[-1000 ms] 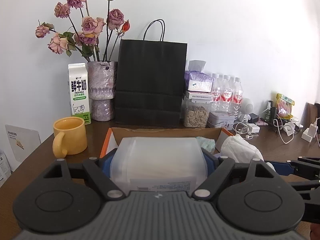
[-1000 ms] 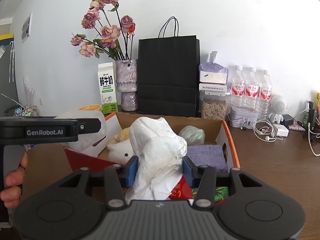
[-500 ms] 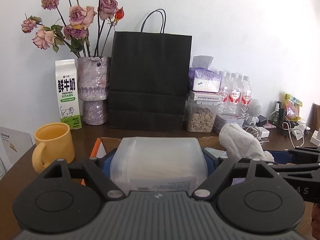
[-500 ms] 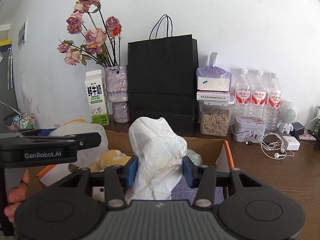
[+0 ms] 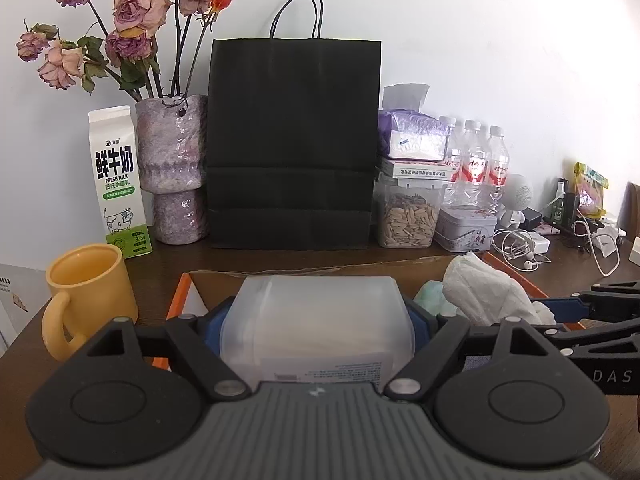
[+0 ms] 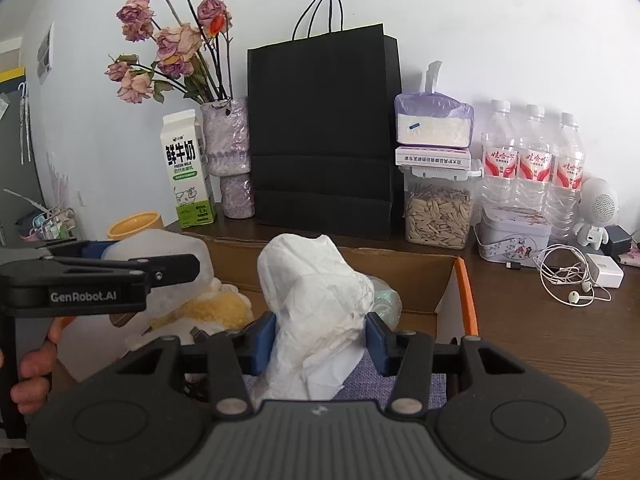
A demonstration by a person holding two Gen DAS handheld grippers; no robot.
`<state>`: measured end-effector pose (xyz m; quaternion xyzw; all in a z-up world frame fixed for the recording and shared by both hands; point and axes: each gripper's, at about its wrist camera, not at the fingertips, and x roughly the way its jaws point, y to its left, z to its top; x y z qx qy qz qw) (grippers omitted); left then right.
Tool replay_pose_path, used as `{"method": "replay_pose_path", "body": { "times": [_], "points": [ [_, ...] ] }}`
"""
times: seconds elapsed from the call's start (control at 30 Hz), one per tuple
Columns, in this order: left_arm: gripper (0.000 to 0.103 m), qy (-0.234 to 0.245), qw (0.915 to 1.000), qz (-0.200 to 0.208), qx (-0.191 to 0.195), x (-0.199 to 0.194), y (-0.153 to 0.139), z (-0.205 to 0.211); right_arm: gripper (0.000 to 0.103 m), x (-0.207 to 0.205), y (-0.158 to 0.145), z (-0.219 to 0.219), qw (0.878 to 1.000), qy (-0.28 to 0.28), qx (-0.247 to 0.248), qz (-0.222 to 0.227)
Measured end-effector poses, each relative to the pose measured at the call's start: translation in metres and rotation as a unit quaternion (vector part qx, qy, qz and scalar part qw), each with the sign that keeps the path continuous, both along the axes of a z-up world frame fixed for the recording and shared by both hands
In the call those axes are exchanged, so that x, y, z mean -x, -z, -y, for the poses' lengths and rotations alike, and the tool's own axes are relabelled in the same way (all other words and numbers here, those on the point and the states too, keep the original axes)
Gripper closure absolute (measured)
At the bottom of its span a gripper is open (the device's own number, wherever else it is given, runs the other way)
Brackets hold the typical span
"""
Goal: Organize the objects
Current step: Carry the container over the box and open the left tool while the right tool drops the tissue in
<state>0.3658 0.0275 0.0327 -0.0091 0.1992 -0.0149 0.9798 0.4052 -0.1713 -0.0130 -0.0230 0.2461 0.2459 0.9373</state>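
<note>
Both loads hang over the cardboard box (image 6: 424,276), so the coming move turns on which way out each one lies. The left gripper (image 5: 318,330) clamps a translucent plastic container (image 5: 318,320), its long axis crosswise between the blue pads, over the box's left end nearest the yellow mug (image 5: 86,288). The right gripper (image 6: 318,344) pinches a crumpled white cloth (image 6: 316,300) above the box's middle (the purple fabric lies just beneath); the bare table to the box's right is likely its nearer exit.
</note>
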Motion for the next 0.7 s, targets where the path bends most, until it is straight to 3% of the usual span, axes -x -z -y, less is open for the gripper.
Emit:
{"method": "replay_pose_path", "body": {
  "times": [0.07,0.1,0.17,0.23,0.7],
  "points": [
    [0.014,-0.001,1.0,0.008,-0.001,0.003,-0.001,0.0,0.045,0.002,0.0,-0.001,1.0,0.0,0.004,0.003],
    [0.0,-0.003,0.9999,0.013,-0.002,0.005,-0.002,0.0,0.039,0.004,0.0,-0.002,1.0,0.005,0.007,0.007],
    [0.0,-0.013,0.9995,0.028,-0.005,0.009,-0.004,-0.001,0.014,0.007,-0.001,-0.003,1.0,0.01,0.016,0.016],
    [0.0,-0.011,0.9995,0.031,-0.006,0.01,-0.005,-0.001,0.003,0.009,-0.001,-0.004,0.999,0.011,0.02,0.023],
    [0.0,-0.029,0.9994,0.016,-0.006,0.007,-0.001,0.001,0.001,0.013,0.008,-0.005,0.999,0.016,0.034,0.018]
  ]
}}
